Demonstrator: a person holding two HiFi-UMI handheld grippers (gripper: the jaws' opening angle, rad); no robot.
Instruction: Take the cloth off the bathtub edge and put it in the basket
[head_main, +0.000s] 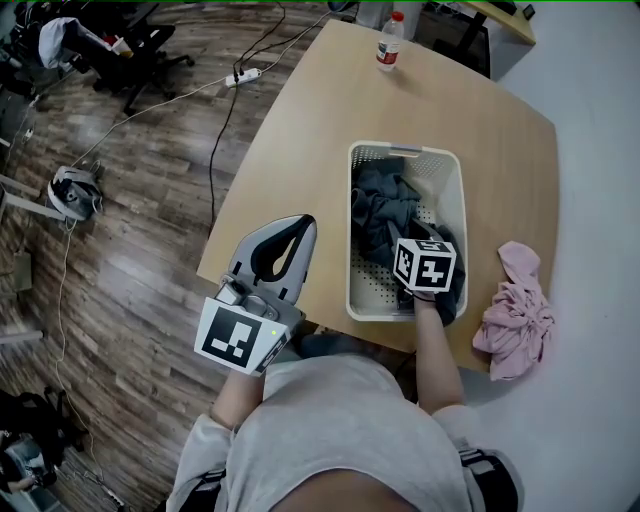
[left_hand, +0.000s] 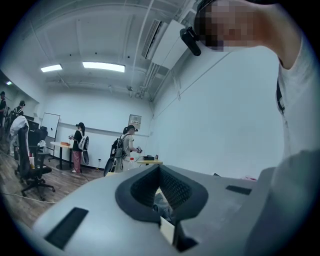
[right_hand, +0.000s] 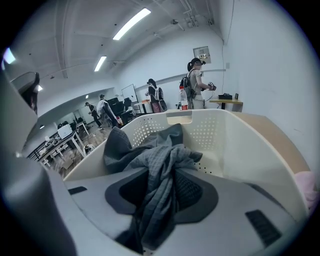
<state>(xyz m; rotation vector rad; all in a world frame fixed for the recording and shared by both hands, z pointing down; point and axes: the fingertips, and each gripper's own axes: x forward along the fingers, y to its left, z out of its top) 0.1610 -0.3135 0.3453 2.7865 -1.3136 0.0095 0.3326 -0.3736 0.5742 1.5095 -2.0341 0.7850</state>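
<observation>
While both forearms reach forward, left gripper (head_main: 303, 222) hangs over the near corner of the light wooden table (head_main: 300, 130), jaws together, empty. Right gripper (right_hand: 167, 174) sits low in white perforated plastic basket (head_main: 456, 190), jaws clamped on dark grey waffle-weave cloth (head_main: 380, 205) bunched inside. Crumpled pink cloth (head_main: 515, 315) lies just right of basket. Clear red-capped plastic bottle (head_main: 389, 42) stands at far edge.
</observation>
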